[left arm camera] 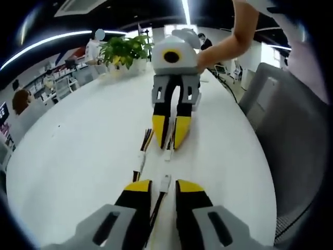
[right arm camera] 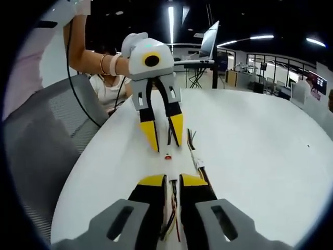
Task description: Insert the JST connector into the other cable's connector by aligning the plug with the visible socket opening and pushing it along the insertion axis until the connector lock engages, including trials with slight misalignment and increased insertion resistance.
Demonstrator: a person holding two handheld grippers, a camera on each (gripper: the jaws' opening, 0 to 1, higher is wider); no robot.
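- Left gripper view: the left gripper (left arm camera: 164, 190) is closed on a cable whose white connector (left arm camera: 165, 183) sticks out past its tips, above the white table (left arm camera: 78, 151).
- The right gripper (left arm camera: 170, 138) faces it, clamping a second cable; its white plug (left arm camera: 168, 154) lies near, not mated.
- Right gripper view: the right gripper (right arm camera: 174, 182) is closed on wires (right arm camera: 173, 208); the left gripper (right arm camera: 165, 136) is opposite, connector tip (right arm camera: 167, 155) apart.

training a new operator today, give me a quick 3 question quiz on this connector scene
1. True or false: the two white connectors are already mated.
2. Which surface lies under the cables? A) white table B) grey chair C) floor
3. What do the left tongs hold?

Key:
1. False: the left connector and the right connector, held by the right tongs, have bare table between them.
2. A.
3. A cable ending in the white connector.
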